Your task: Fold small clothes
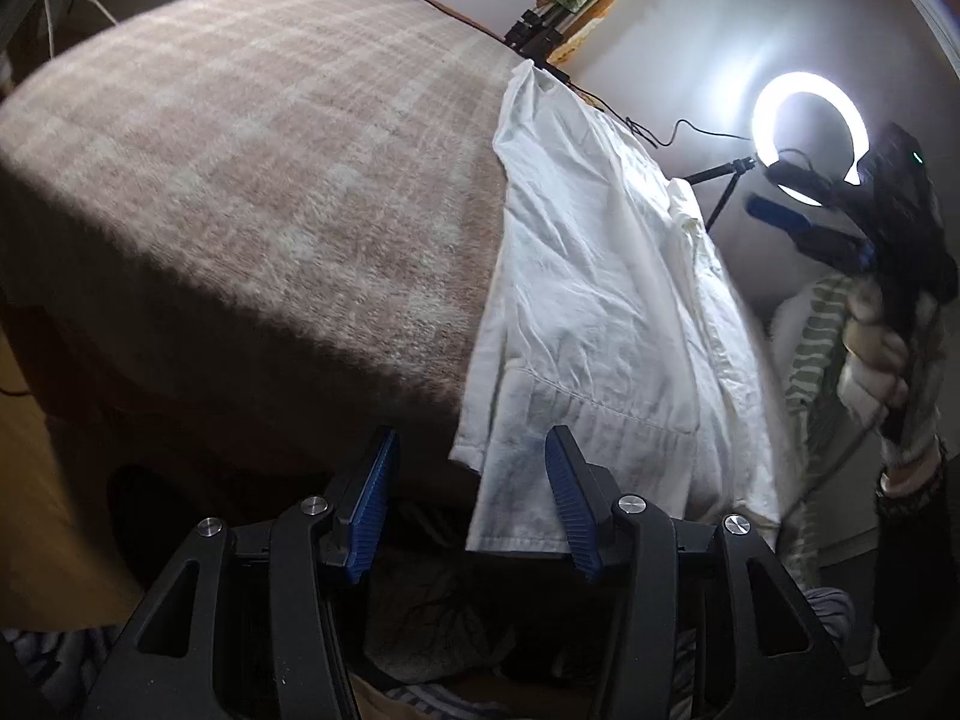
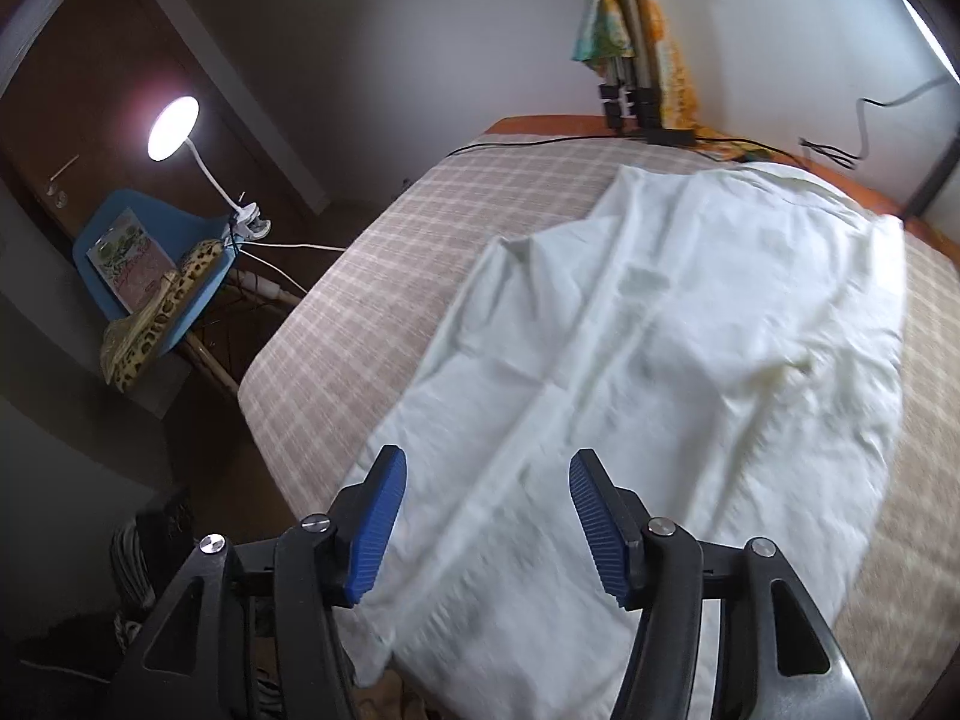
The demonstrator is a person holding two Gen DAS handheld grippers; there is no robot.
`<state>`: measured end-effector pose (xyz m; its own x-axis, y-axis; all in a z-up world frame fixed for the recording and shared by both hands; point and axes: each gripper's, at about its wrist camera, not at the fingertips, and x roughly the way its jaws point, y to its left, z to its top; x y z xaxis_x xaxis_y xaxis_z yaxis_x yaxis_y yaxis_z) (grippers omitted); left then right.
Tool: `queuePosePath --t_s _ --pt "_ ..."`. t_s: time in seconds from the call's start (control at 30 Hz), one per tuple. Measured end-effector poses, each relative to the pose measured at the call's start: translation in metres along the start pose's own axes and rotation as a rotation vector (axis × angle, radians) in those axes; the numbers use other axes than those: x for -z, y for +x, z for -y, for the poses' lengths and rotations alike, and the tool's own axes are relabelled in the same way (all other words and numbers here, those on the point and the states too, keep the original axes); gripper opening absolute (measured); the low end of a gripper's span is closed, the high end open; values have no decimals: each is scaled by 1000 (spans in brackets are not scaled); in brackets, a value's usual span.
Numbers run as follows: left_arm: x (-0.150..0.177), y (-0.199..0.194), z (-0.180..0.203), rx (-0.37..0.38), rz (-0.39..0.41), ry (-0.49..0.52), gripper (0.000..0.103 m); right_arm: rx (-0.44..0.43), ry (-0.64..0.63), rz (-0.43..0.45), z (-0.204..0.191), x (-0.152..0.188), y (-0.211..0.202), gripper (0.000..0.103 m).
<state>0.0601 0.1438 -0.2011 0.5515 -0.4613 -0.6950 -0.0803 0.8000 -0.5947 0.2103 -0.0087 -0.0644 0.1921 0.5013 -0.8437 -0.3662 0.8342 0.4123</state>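
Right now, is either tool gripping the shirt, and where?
Nothing is held. The left tool and the right tool are both open, with fingers apart, poised above the near end of the white shirt lying flat on the plaid blanket.

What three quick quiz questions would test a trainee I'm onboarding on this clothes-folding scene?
1. True or false: the left tool is clamped on the white cotton shirt.
2. What does the shirt lie on? A) bare wooden floor B) beige plaid blanket C) blue chair
3. Fill in: the right tool hovers with its jaws ____.

Key: 1 false, its jaws are apart with nothing between them; 2 B; 3 open.
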Motion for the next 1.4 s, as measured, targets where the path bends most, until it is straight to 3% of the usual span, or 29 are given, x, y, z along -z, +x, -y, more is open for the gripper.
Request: queuePosePath --t_s 0.1,0.2,0.43,0.67,0.87,0.93,1.0,1.07,1.2,1.3,1.4 --pt "1 1 3 34 -3 12 44 8 4 -34 -5 -31 28 61" --pt "3 2 2 68 1 -6 32 19 41 -60 -6 -57 55 61" --pt "6 -2 -3 84 6 -13 25 83 102 -121 -6 -109 121 61" --pt "10 -9 -2 97 14 10 9 221 88 -168 -15 -130 171 64" --pt "6 -15 17 108 52 76 4 388 -13 -198 -30 -140 203 64" --pt "6 -17 24 119 65 98 4 414 -26 -207 -29 -138 211 59" --pt "4 -17 31 123 70 123 4 434 -29 -221 -28 -135 215 41" --pt "5 -18 39 126 75 152 4 452 -31 -224 -24 -133 216 33" --pt "4 -18 52 124 81 200 4 391 -15 -217 -14 -134 205 10" --pt "-1 -17 60 124 72 235 4 313 33 -185 -3 -131 185 3" --pt "-2 -17 69 123 67 284 4 276 40 -136 7 -127 160 2"
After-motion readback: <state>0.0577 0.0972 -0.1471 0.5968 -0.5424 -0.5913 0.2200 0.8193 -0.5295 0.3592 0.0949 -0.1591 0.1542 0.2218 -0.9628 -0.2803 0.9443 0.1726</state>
